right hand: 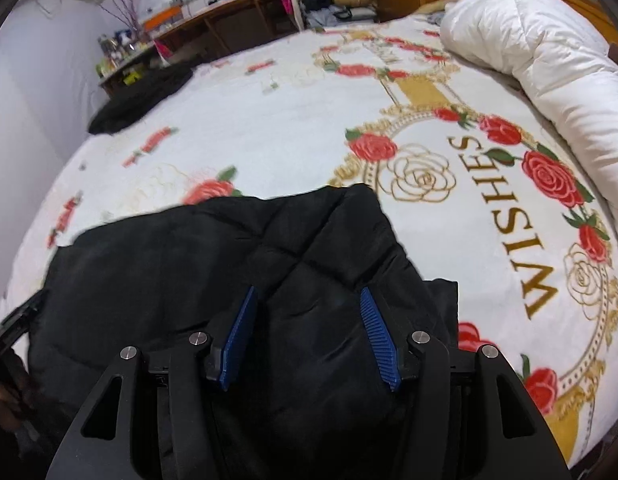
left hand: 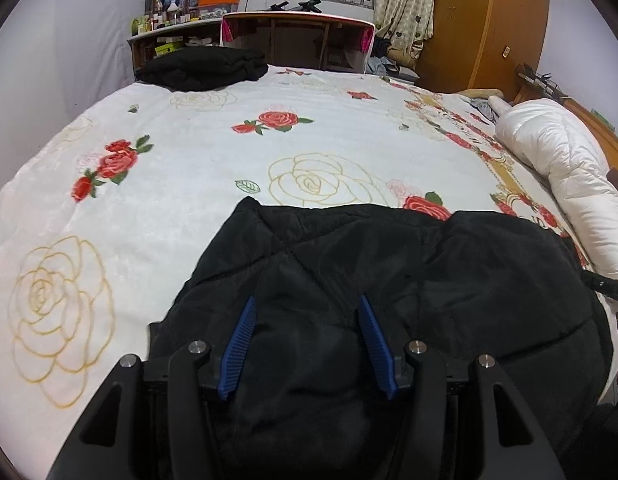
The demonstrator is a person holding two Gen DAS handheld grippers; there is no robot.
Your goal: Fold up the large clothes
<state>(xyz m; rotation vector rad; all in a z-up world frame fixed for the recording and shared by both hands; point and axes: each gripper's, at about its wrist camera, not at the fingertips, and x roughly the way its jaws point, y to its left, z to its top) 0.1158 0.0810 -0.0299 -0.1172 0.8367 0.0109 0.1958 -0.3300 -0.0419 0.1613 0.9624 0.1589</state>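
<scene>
A: Where is the black quilted padded jacket [left hand: 389,280] lying?

B: Near edge of the white rose-printed bedspread [left hand: 189,152], bunched.

A: Tongs?

B: Left gripper [left hand: 307,344] is standing apart over the fabric. Right gripper [right hand: 309,340] is opening, jacket between the blue pads; grip unclear.

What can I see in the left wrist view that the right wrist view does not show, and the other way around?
Only the left wrist view shows the wooden wardrobe and the heart-print curtain clearly. Only the right wrist view shows the word WISHES on the bedspread. Both show the black jacket under the open jaws, the white duvet, the dark pile at the far corner, and the cluttered shelf.
</scene>
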